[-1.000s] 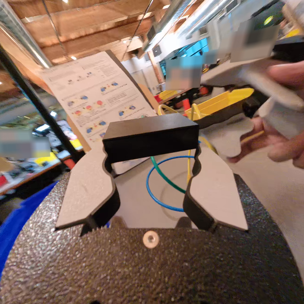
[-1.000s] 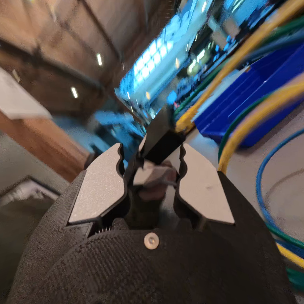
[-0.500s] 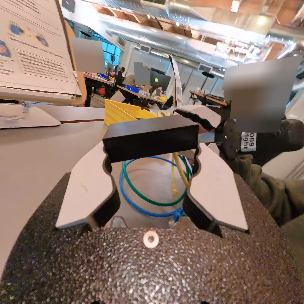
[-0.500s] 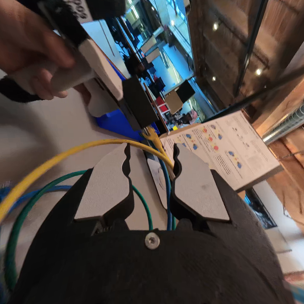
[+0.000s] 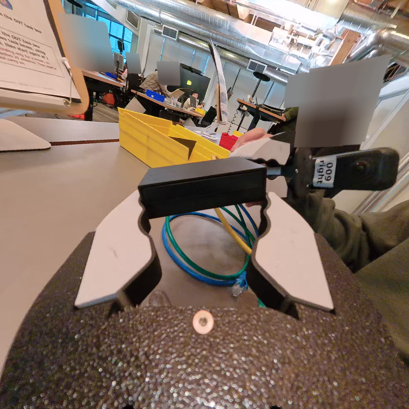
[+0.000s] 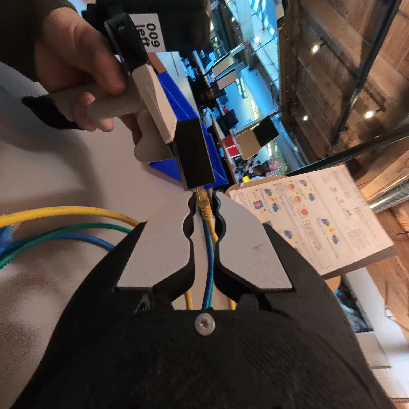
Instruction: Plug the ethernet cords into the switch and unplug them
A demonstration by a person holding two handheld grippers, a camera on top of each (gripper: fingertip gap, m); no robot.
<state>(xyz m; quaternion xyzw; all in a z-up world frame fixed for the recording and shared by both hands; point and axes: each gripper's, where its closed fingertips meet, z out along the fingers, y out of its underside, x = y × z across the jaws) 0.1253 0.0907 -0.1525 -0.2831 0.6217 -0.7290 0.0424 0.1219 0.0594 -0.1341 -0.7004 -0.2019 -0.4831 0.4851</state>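
The switch (image 5: 202, 184) is seen as a plain matte-black rectangular box, no markings visible from either camera. It is clamped across the tips of the left gripper (image 5: 202, 205), lifted clear of the grey table (image 5: 55, 199); jaws are spread wide, closed onto the two short ends of the box. In the left wrist view the long axis runs crosswise between the fingers, roughly level, right end slightly higher; the port face is turned away from that camera and cannot be seen. In the right wrist view the box (image 6: 194, 155) is seen end-on past the left gripper's pale fingers (image 6: 155, 104), long axis pointed toward the right gripper (image 6: 202, 197). A yellow cord (image 6: 205, 210) is pinched near its plug between the right gripper's jaws, which are nearly closed with only a narrow gap. The plug tip sits right at the near lower corner of the switch; whether it is seated in a port cannot be told. A blue cord (image 6: 209, 254) and a green cord (image 6: 66, 230) are also routed through or under the gap between the right fingers; contact with them cannot be told. In the left wrist view, blue (image 5: 188, 269) and green (image 5: 199, 266) loops lie on the table below the switch, with the yellow cord (image 5: 232, 232) dropping from behind it. A yellow bin (image 5: 155, 137) stands beyond, well apart.
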